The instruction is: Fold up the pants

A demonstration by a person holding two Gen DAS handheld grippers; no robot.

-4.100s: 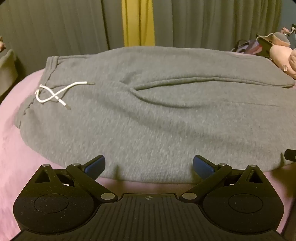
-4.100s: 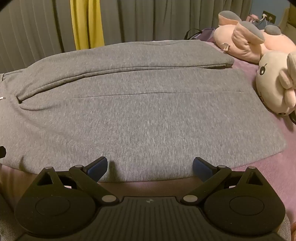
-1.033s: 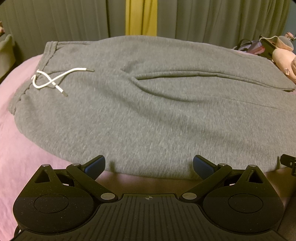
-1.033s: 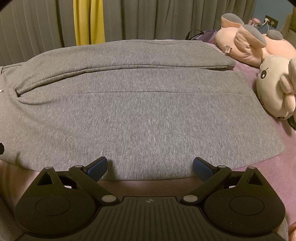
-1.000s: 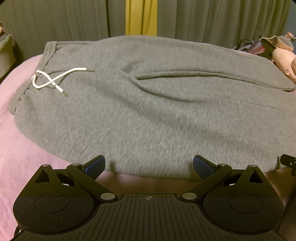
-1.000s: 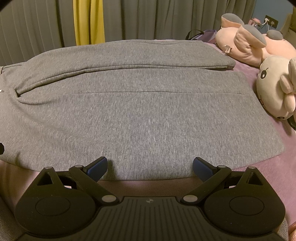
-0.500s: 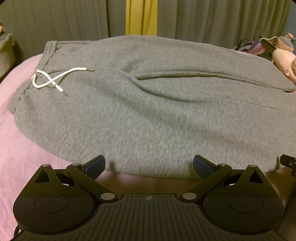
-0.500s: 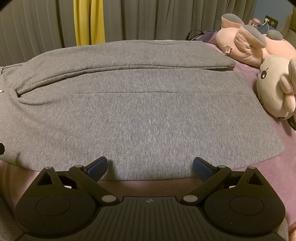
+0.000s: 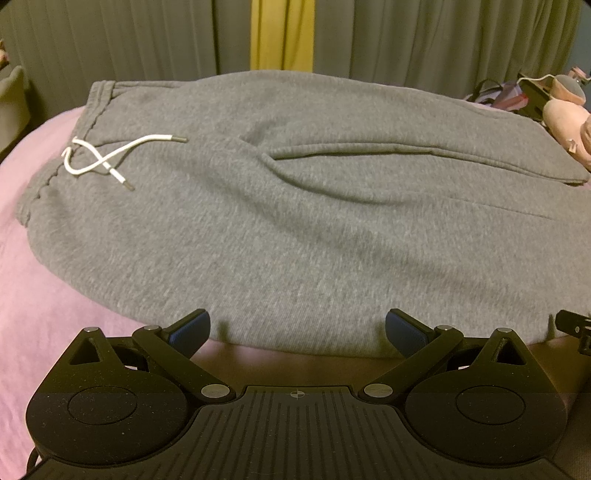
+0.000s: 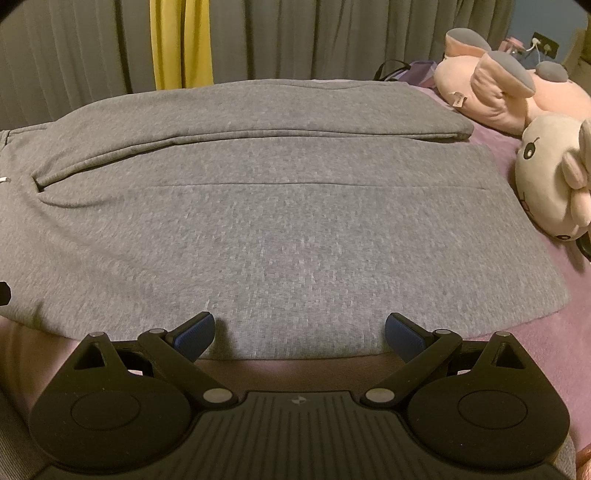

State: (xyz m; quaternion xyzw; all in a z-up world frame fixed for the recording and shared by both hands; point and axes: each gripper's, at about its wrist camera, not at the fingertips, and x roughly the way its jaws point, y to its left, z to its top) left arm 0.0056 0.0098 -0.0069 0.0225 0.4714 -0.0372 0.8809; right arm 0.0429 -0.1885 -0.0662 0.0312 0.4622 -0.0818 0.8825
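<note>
Left wrist view: grey pants (image 9: 295,229) flat on pink bedsheet (image 9: 44,302).

Pink plush toys (image 10: 517,96) lie on a pink bedsheet (image 9: 44,295) before grey curtains (image 10: 295,37) with a yellow strip (image 9: 282,35).

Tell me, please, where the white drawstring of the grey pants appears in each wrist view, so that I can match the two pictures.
Left wrist: the drawstring lies looped at upper left, by the waistband.
Right wrist: only a white tip shows at the far left edge.
Shared landmark: the yellow curtain strip behind the pants.
</note>
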